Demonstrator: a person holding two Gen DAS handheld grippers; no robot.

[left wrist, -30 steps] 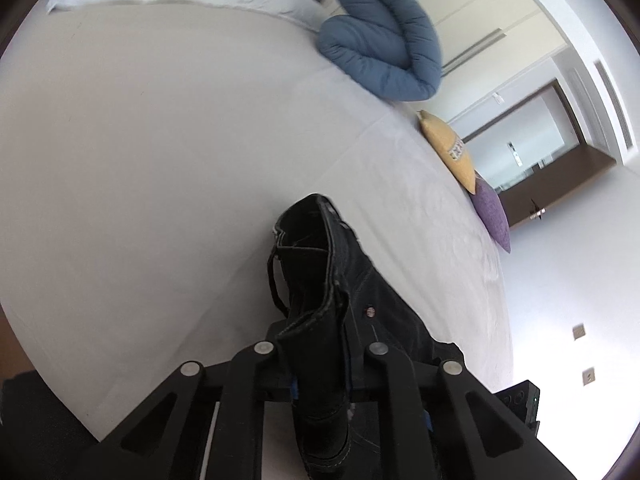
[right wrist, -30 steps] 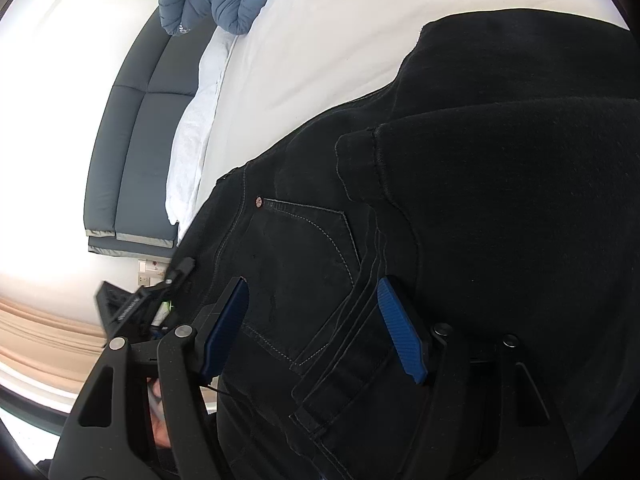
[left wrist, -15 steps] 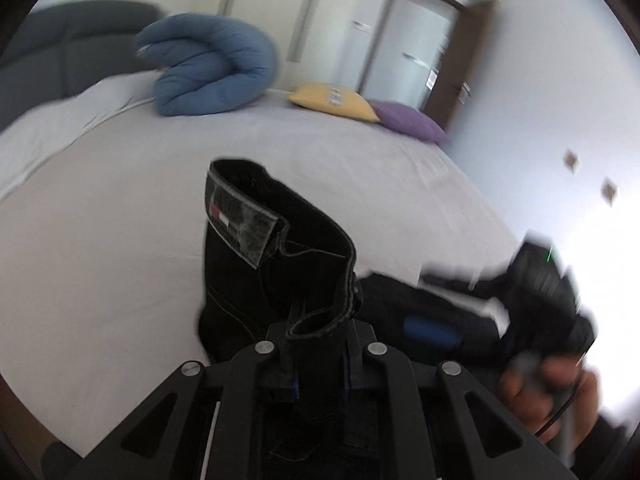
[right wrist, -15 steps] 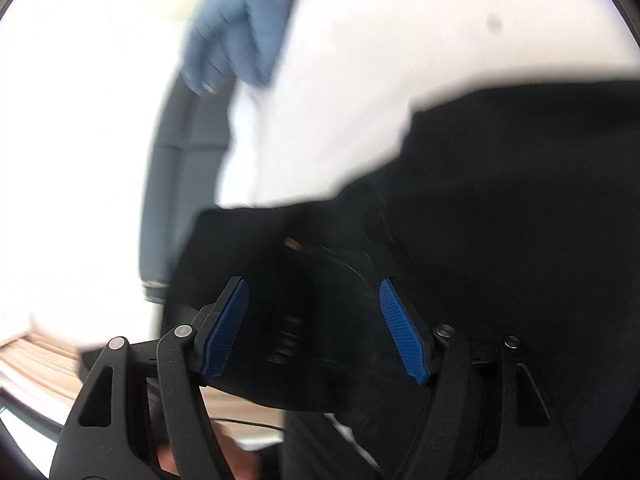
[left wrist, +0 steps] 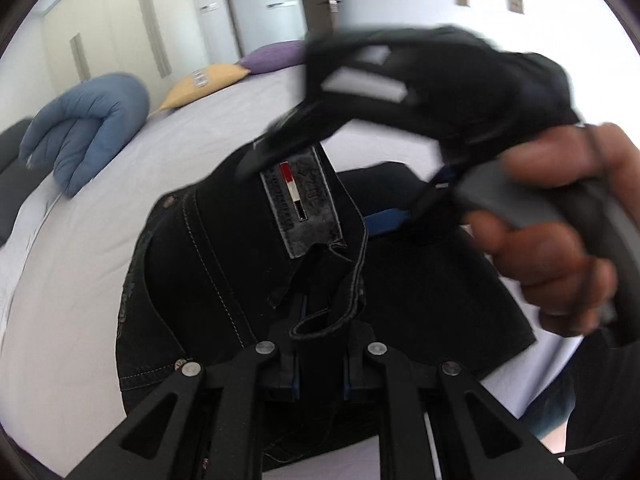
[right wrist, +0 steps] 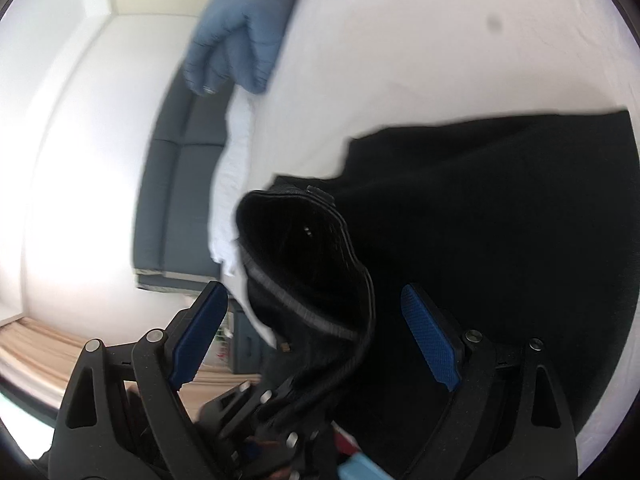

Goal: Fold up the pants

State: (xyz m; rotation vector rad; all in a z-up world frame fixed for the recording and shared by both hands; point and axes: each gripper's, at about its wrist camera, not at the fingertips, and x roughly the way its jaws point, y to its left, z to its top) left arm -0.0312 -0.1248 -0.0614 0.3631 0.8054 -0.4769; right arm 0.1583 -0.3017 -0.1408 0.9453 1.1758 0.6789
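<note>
The black pants (left wrist: pixel 248 264) lie bunched near the bed's (left wrist: pixel 80 280) near edge, waistband lifted, brand patch facing up. The left gripper (left wrist: pixel 320 332) is clamped narrow on a fold of the waistband, probably to keep that end raised so it can be carried over the rest of the cloth. The right gripper (right wrist: pixel 316 340) stands wide apart around the raised waistband opening and grips nothing, likely lining up for a second hold. Farther up the bed sit a rolled blue duvet (left wrist: pixel 84 128), a yellow pillow (left wrist: pixel 204 84) and a purple pillow (left wrist: pixel 276 56), well apart from the pants. The right hand (left wrist: pixel 560 232) crowds the left camera's sight.
</note>
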